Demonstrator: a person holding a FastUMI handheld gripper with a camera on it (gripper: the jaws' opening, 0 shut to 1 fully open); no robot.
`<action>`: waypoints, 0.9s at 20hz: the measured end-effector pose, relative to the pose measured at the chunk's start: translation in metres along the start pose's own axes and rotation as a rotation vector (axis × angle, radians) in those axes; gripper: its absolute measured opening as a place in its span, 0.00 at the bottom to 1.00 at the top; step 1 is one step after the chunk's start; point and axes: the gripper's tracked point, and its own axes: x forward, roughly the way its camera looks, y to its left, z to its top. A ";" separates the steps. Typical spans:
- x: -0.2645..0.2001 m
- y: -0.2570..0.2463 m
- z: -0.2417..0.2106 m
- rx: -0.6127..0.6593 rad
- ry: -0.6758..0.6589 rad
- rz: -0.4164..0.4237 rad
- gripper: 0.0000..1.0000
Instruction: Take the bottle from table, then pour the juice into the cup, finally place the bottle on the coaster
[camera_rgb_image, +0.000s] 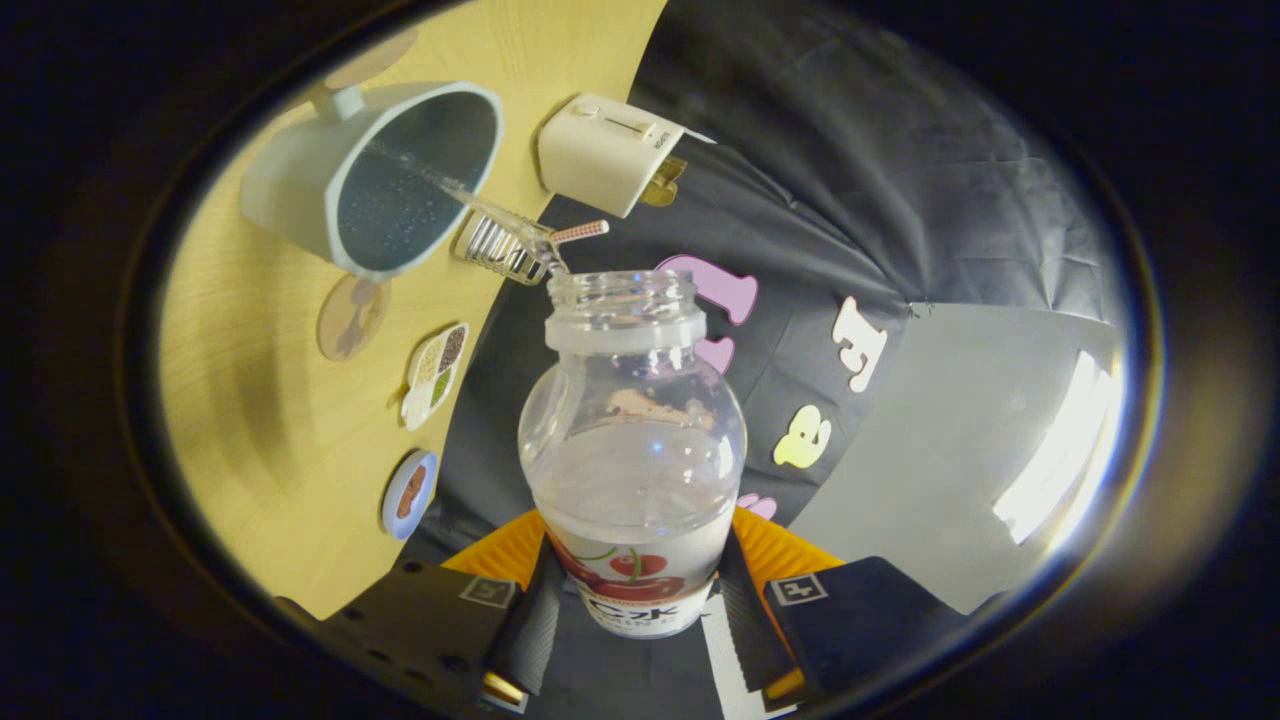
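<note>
1. Gripper (640, 600) fingers squeeze the bottle (632, 440) from both sides, low down by its label, so it cannot slip while it is tipped
2. Bottle is held tilted with its open mouth aimed at the cup (375, 175), and a thin stream of clear juice (470, 200) runs from the mouth into the cup
3. Some juice sits inside the bottle, so I think the pour is under way and not done
4. Cup stands on the table (260, 400), well beyond the fingers, with its wide opening facing the stream so the juice lands inside
5. Near the cup lies a round brown coaster (350, 315), which looks like the spot for the bottle later
6. Farther off are a white box (605, 150), a small picture card (437, 372) and a blue disc (408, 492)
</note>
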 end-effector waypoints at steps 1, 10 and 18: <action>0.000 -0.003 0.002 -0.007 -0.005 -0.010 0.76; -0.001 -0.005 0.006 -0.047 -0.027 -0.037 0.76; -0.005 -0.005 0.015 -0.066 -0.055 -0.043 0.76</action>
